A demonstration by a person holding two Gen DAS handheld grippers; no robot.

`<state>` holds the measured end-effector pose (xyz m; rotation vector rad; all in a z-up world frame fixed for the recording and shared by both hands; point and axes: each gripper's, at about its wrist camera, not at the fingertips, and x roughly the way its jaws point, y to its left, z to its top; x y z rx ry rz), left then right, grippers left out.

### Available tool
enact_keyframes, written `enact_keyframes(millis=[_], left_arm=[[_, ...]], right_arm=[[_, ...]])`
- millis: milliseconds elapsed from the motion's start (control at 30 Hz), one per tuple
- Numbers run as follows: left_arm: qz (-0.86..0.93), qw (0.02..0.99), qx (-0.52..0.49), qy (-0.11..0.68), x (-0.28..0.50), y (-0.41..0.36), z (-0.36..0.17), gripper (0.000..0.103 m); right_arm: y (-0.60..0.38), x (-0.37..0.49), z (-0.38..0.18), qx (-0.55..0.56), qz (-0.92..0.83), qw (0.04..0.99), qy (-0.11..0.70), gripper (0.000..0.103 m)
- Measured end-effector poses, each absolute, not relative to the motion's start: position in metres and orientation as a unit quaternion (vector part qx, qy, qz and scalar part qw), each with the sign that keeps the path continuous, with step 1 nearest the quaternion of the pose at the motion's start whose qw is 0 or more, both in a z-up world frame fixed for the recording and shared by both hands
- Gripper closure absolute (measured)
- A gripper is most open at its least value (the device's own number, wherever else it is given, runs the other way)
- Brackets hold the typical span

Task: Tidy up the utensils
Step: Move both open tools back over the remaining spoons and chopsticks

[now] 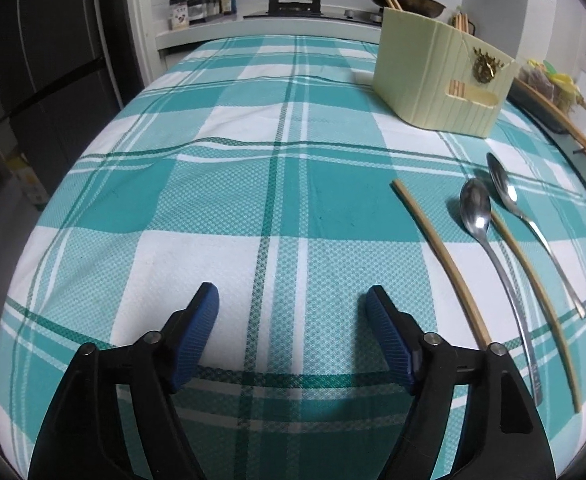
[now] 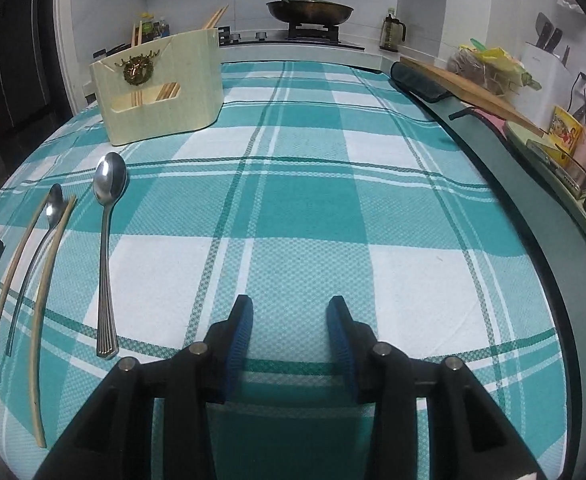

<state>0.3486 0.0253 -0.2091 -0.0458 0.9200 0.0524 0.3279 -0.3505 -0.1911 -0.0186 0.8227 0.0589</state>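
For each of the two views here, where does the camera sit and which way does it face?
Left wrist: on the left gripper, low over the tablecloth, facing the stove; its open fingers show, spoons and chopsticks to its right.
Right wrist: on the right gripper, facing the same way; open fingers show, the utensils to its left.
Shared: the holder, both spoons, the loose chopsticks, the pan.

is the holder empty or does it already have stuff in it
Not empty. Chopsticks stick up out of the holder, and more show through its front slot. Two spoons and two chopsticks are on the cloth.
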Motion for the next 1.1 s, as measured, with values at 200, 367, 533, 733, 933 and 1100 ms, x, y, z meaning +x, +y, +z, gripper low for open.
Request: enact_keyframes(millis=[200,367,533,733,933,1100], left_arm=[[0.022,0.894,-0.019,0.447,0.3511,0.0242,-0.2107,0.015],[0.022,0.894,-0.02,0.448,0.3504,0.0244,-0.2118,0.013],[0.025,0.893,-0.022,0.449,0.3511,0.0249,-0.2125,0.01],[0.026,0.893,-0.021,0.449,0.351,0.0247,-0.2127,0.01],[0.026,0.893,-0.021,0.449,0.3509,0.0243,-0.2127,0.009],[0.025,0.893,-0.023,0.449,0.3513,0.0238,-0.2127,0.009]], right_arm=[[-0.3492,0.3286,-0.1926,-0.009,0.028,0.917,0.398,0.063],[-0.349,0.3284,-0.1927,-0.009,0.028,0.917,0.398,0.063],[-0.3495,0.3279,-0.1927,-0.01,0.027,0.917,0.398,0.063],[-0.3498,0.3275,-0.1927,-0.009,0.028,0.917,0.398,0.063],[-0.35,0.3276,-0.1929,-0.009,0.028,0.917,0.398,0.063],[-0.3503,0.3275,-0.1932,-0.009,0.028,0.917,0.397,0.063]])
